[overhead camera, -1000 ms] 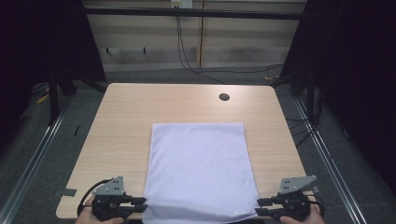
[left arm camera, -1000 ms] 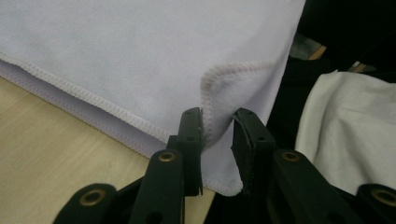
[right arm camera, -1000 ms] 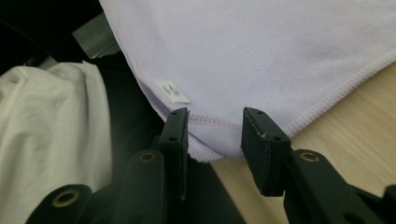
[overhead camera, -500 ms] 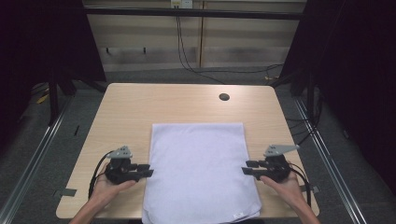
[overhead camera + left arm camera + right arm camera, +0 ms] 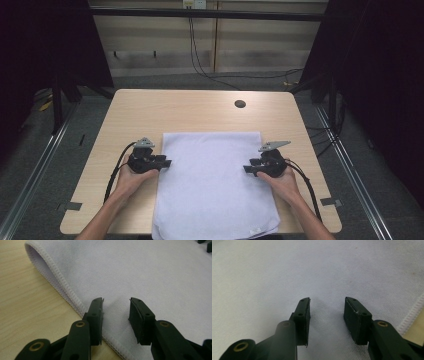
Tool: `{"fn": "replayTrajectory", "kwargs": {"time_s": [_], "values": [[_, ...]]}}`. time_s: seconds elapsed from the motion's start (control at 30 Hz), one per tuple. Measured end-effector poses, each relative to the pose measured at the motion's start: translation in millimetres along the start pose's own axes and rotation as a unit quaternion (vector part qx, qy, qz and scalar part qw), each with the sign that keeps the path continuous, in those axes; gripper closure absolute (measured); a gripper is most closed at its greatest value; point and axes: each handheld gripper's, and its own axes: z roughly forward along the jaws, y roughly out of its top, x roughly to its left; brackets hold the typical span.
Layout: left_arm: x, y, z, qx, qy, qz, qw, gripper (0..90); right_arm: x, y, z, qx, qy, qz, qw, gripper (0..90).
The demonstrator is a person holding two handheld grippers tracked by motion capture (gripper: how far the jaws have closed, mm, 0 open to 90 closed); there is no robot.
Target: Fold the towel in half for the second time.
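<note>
The white cloth (image 5: 215, 185) lies folded on the worktop (image 5: 130, 115), near its front edge, and the left gripper (image 5: 166, 162) and right gripper (image 5: 247, 169), jaws just opening and holding nothing, stand at its side hems, so another fold seems left.

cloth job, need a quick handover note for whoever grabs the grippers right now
Left gripper: at the left edge of the white cloth, about midway along it; jaws apart, just been opening, nothing pinched.
Right gripper: at the right edge, opposite; jaws apart, just been opening, cloth lies under them, not gripped.
Cloth: flat on the wooden table, doubled at the far edge, near end overhanging the table's near edge.
Done: cloth appears folded once.
Left: probably grip both side edges and make the next fold.
</note>
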Motion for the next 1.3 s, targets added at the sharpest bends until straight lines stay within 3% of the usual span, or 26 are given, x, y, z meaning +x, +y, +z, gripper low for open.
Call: {"fn": "replayTrajectory", "kwargs": {"time_s": [0.23, 0.37, 0.47, 0.57, 0.63, 0.67, 0.73, 0.8, 0.83, 0.9, 0.97, 1.03, 1.07, 1.13, 1.17, 1.23, 1.3], "values": [[-16.2, -13.2, -12.2, 0.014, -0.02, 0.019, 0.9995, 64.5, 17.8, -20.0, -17.9, 0.017, 0.026, -0.013, 0.9994, 59.0], [-28.4, -23.0, -21.1, 0.021, -0.037, -0.003, 0.9991, 64.6, 28.4, -29.9, -26.6, 0.025, 0.041, -0.018, 0.9987, 59.0], [-41.5, -30.5, -28.8, 0.032, -0.041, 0.006, 0.9986, 64.8, 37.3, -36.4, -34.0, 0.039, 0.052, -0.02, 0.9977, 59.0], [-49.2, -38.6, -38.8, 0.047, -0.056, 0.003, 0.9973, 64.8, 43.3, -42.6, -39.8, 0.048, 0.067, -0.023, 0.9964, 59.9], [-52.4, -42.8, -44.7, 0.057, -0.072, -0.011, 0.9957, 64.3, 44.0, -43.1, -43.7, 0.058, 0.08, -0.024, 0.9948, 61.6], [-53.8, -44.7, -46.2, 0.055, -0.073, -0.013, 0.9957, 63.1, 42.2, -39.1, -46.2, 0.058, 0.076, -0.029, 0.995, 59.4], [-51.8, -42.5, -47.1, 0.054, -0.076, -0.003, 0.9956, 63.0, 31.5, -25.0, -53.6, 0.027, 0.053, -0.024, 0.9979, 58.2], [-46.7, -35.1, -47.1, 0.046, -0.061, -0.002, 0.9971, 61.6, 14.7, -11.7, -55.7, -0.013, 0.031, -0.013, 0.9993, 58.2], [-43.0, -31.4, -46.4, 0.037, -0.057, -0.001, 0.9977, 61.7, 6.2, -6.2, -53.2, -0.018, 0.014, -0.019, 0.9995, 58.1], [-35.7, -24.0, -45.8, 0.027, -0.033, 0.004, 0.9991, 61.6, -11.5, 1.6, -47.3, -0.029, -0.002, 0.002, 0.9996, 58.3], [-29.4, -20.6, -46.2, 0.014, -0.028, -0.005, 0.9995, 60.9, -25.2, 6.1, -39.0, -0.033, -0.006, 0.004, 0.9994, 60.3], [-24.8, -20.0, -44.8, 0.009, -0.017, 0.0, 0.9998, 60.6, -32.3, 7.5, -30.2, -0.033, -0.013, 0.008, 0.9993, 58.9], [-20.7, -20.0, -43.7, 0.007, -0.023, -0.009, 0.9997, 60.0, -35.2, 8.1, -26.2, -0.029, -0.011, 0.009, 0.9995, 57.0], [-15.8, -19.3, -43.0, -0.001, -0.009, -0.012, 0.9999, 58.1, -38.6, 10.0, -20.6, -0.022, -0.032, 0.009, 0.9992, 53.6], [-12.9, -17.4, -42.6, -0.001, -0.01, -0.018, 0.9998, 56.5, -41.2, 11.2, -18.7, -0.02, -0.025, 0.009, 0.9995, 53.4], [-8.7, -12.0, -41.5, -0.005, 0.0, -0.017, 0.9998, 55.0, -45.8, 14.1, -15.6, -0.015, -0.035, 0.008, 0.9992, 51.6], [-5.7, -7.1, -38.2, -0.009, 0.0, -0.016, 0.9998, 53.8, -51.7, 15.5, -12.1, -0.019, -0.023, 0.019, 0.9994, 50.9]]}}
